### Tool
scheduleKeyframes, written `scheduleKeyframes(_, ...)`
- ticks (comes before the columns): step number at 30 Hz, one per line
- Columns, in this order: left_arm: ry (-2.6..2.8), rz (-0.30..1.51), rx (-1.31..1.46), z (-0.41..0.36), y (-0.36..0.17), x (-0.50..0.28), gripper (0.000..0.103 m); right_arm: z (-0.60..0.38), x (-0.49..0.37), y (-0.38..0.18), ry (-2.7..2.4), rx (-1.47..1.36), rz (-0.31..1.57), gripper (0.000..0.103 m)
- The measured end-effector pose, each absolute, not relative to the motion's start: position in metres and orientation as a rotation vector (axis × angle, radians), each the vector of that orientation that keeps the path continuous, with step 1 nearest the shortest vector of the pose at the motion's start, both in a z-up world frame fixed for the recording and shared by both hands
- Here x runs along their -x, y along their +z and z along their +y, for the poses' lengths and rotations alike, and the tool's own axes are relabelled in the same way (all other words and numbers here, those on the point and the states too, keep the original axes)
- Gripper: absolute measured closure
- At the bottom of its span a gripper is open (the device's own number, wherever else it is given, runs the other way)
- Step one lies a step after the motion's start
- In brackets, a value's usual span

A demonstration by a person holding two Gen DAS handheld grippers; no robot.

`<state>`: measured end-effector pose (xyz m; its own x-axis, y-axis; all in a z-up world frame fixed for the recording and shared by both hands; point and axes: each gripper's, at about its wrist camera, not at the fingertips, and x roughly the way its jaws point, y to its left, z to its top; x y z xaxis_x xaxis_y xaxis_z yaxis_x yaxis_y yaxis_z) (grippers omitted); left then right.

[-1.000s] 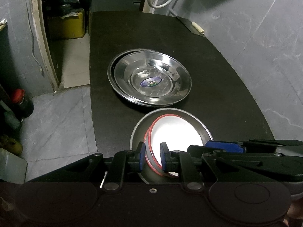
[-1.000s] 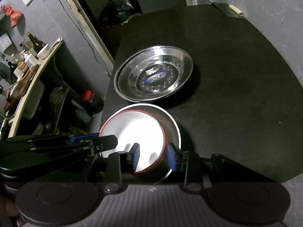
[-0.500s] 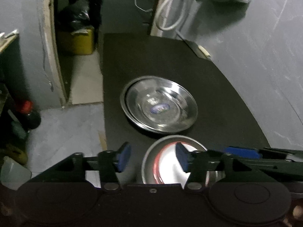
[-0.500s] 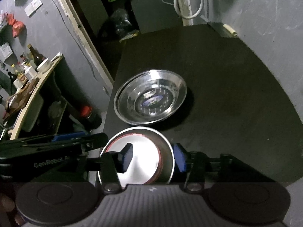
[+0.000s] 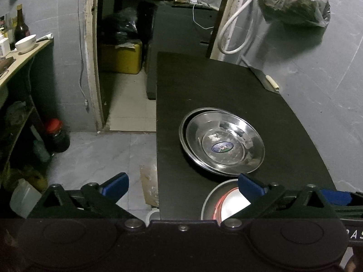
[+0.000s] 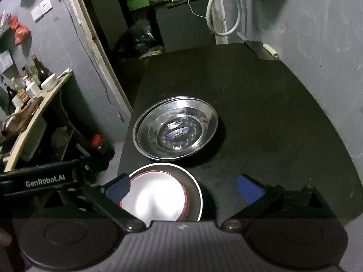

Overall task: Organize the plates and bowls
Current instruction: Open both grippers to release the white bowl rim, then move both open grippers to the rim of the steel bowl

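Left gripper [image 5: 182, 184]: jaws wide, holding nothing. Right gripper [image 6: 183, 187]: jaws wide, holding nothing. White red-rimmed bowl [image 6: 154, 200] nested in steel bowl [image 6: 195, 190] at 6 o'clock, near edge of black table [image 6: 261, 104]. Stacked steel plates [image 6: 175, 131] just beyond, 12 o'clock, apart from bowls. Judgement: nesting looks done; lift straight clear, pads off rims, avoid nudging stack toward table edge.

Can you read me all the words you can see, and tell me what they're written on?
"GenRobot.AI": on the left gripper's black body, seen in the right wrist view.
"AS": cut-off letters on the right gripper's body at the left wrist view's edge.
Blue oval sticker in the steel plate: too small to read.
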<state>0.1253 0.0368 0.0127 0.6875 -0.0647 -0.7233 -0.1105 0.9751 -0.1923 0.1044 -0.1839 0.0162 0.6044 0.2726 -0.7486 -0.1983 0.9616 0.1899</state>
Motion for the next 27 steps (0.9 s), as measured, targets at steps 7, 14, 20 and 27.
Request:
scheduleKeyframes(7,0.024,0.820,0.192,0.033,0.007,-0.122,0.001,-0.183,-0.103,0.016,0.265,-0.070,0.882,0.000)
scheduleKeyframes(14,0.030,0.842,0.189,0.032,0.001,-0.120,0.001,-0.186,-0.104,0.010,0.258,-0.068,0.904,0.000)
scheduleKeyframes(20,0.038,0.874,0.176,0.031,-0.008,-0.118,0.001,-0.195,-0.104,0.003,0.235,-0.081,0.921,0.000)
scheduleKeyframes(27,0.050,0.916,0.168,0.029,-0.018,-0.118,0.001,-0.206,-0.102,-0.007,0.194,-0.099,0.945,0.000)
